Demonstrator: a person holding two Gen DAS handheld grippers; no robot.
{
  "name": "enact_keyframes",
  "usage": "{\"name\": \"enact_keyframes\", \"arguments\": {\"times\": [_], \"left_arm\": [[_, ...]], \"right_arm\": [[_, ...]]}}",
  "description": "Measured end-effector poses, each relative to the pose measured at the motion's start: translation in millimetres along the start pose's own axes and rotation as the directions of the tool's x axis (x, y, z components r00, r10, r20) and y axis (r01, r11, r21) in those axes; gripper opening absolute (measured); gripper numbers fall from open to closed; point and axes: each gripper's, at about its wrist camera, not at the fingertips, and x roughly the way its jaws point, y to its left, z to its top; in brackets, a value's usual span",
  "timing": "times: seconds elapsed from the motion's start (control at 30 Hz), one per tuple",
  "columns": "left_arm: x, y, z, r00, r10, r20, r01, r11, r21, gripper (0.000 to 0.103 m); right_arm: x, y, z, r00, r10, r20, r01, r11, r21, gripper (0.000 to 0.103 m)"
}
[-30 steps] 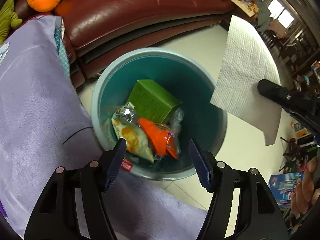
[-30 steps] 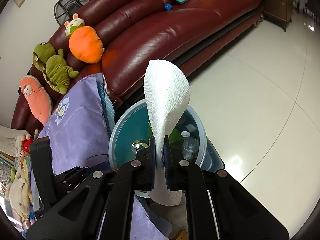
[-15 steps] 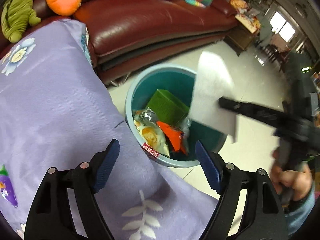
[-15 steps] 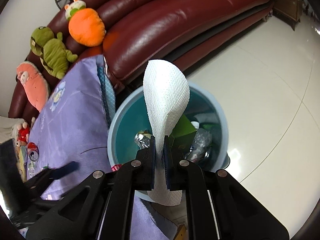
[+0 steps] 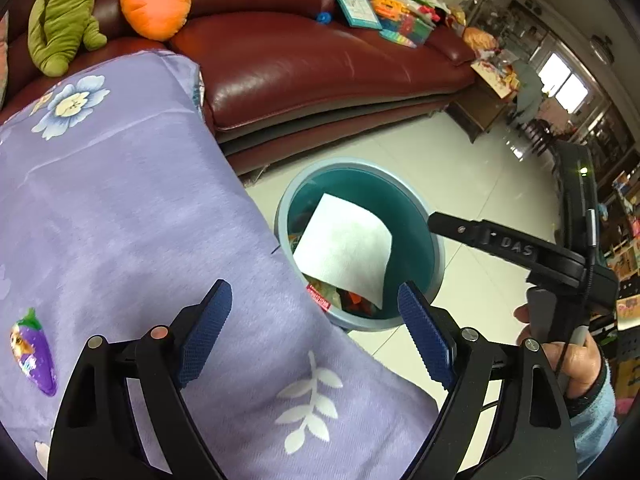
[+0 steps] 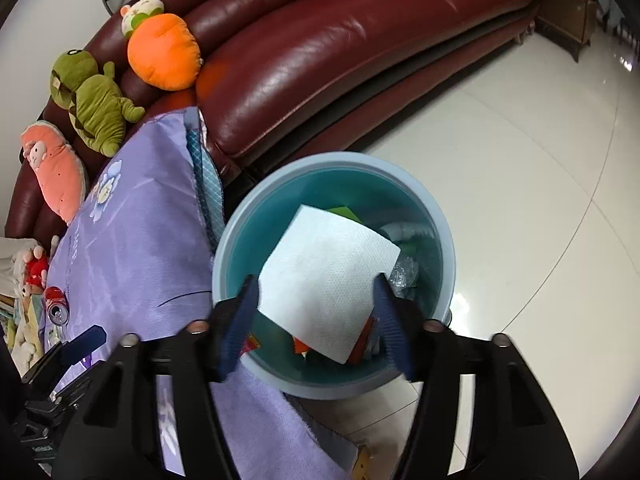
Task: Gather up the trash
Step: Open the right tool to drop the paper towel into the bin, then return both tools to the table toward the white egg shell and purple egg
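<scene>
The step in hand is the drop: a white paper towel (image 6: 328, 280) lies flat in the mouth of the teal bin (image 6: 236, 236), free of both grippers, over the wrappers and a green carton already inside. The right gripper (image 6: 316, 320) hangs above the bin's near rim with its jaws opening; the sheet shows between them in the right wrist view, but the pads do not press on it, and the left wrist view shows the towel (image 5: 344, 248) clear of that gripper's tip (image 5: 436, 220). The left gripper (image 5: 316, 336) hovers over the purple floral cloth (image 5: 132, 216) beside the bin (image 5: 438, 248), its jaws also opening and nothing between them. Whether the towel has settled or is falling cannot be told from these 2 views. This piece looks as good as delivered, so the next move probably calls for finding more trash. A red can (image 6: 56, 308) lying on the far part of the cloth in the right wrist view seems the likeliest candidate; reaching it would mean swinging a gripper away from the bin and lining the wide jaws across the can's body.
</scene>
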Motion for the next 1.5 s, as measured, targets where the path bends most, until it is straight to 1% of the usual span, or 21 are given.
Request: {"name": "enact_keyframes", "arguments": {"times": [0.1, 0.23, 0.37, 0.57, 0.67, 0.77, 0.83, 0.87, 0.97, 1.0, 1.07, 1.1, 1.17, 1.23, 1.33, 1.4, 1.5], "left_arm": [[-12, 5, -7, 1.0, -0.004, 0.01, 0.005, 1.0, -0.015, 0.086], [-33, 14, -19, 1.0, 0.002, 0.031, -0.001, 0.999, -0.037, 0.086], [-55, 32, -32, 0.999, 0.01, 0.053, -0.005, 0.997, -0.077, 0.087], [-93, 69, -63, 0.995, 0.062, 0.083, -0.05, 0.99, -0.135, 0.087], [-113, 96, -83, 0.99, 0.105, 0.091, -0.087, 0.98, -0.179, 0.087], [-131, 126, -106, 0.984, 0.159, 0.086, -0.133, 0.959, -0.25, 0.087], [-145, 149, -124, 0.975, 0.203, 0.088, -0.167, 0.935, -0.313, 0.087], [-155, 163, -136, 0.968, 0.234, 0.087, -0.189, 0.914, -0.36, 0.087], [-173, 189, -162, 0.955, 0.286, 0.083, -0.221, 0.867, -0.446, 0.087], [-179, 197, -174, 0.947, 0.311, 0.076, -0.238, 0.844, -0.48, 0.087], [-187, 208, -189, 0.936, 0.346, 0.062, -0.265, 0.81, -0.524, 0.087], [-191, 215, -200, 0.93, 0.364, 0.051, -0.278, 0.786, -0.552, 0.087], [-195, 227, -216, 0.926, 0.376, 0.032, -0.283, 0.749, -0.599, 0.087], [-194, 237, -229, 0.926, 0.377, 0.014, -0.284, 0.721, -0.632, 0.087], [-187, 245, -234, 0.935, 0.354, -0.007, -0.273, 0.707, -0.652, 0.087], [-183, 246, -234, 0.935, 0.354, -0.009, -0.275, 0.709, -0.649, 0.087], [-179, 245, -227, 0.93, 0.367, -0.006, -0.287, 0.718, -0.635, 0.087]], "right_arm": [[-13, 11, -3, 1.0, 0.001, 0.011, -0.001, 1.0, -0.019, 0.069], [-30, 30, -11, 1.0, 0.008, 0.016, -0.008, 0.999, -0.044, 0.073], [-43, 55, -20, 0.999, 0.027, 0.018, -0.026, 0.996, -0.085, 0.074], [-54, 101, -42, 0.998, 0.067, -0.004, -0.066, 0.985, -0.161, 0.074], [-56, 126, -54, 0.996, 0.082, -0.018, -0.084, 0.975, -0.208, 0.074], [-56, 149, -65, 0.995, 0.095, -0.032, -0.099, 0.963, -0.251, 0.074], [-56, 165, -72, 0.994, 0.103, -0.042, -0.111, 0.954, -0.28, 0.074], [-54, 173, -76, 0.993, 0.107, -0.05, -0.117, 0.949, -0.294, 0.074], [-49, 196, -88, 0.991, 0.113, -0.077, -0.132, 0.934, -0.331, 0.074], [-47, 203, -91, 0.99, 0.114, -0.086, -0.137, 0.929, -0.343, 0.074], [-41, 218, -100, 0.987, 0.117, -0.11, -0.15, 0.918, -0.368, 0.074], [-38, 226, -105, 0.985, 0.119, -0.124, -0.159, 0.909, -0.385, 0.074], [-34, 237, -113, 0.983, 0.119, -0.143, -0.168, 0.896, -0.411, 0.074], [-28, 246, -119, 0.979, 0.118, -0.163, -0.179, 0.884, -0.431, 0.074], [-23, 254, -125, 0.977, 0.115, -0.181, -0.186, 0.874, -0.449, 0.074], [-20, 258, -127, 0.976, 0.111, -0.187, -0.186, 0.871, -0.454, 0.074], [-17, 261, -128, 0.976, 0.104, -0.191, -0.182, 0.871, -0.456, 0.074]]}}
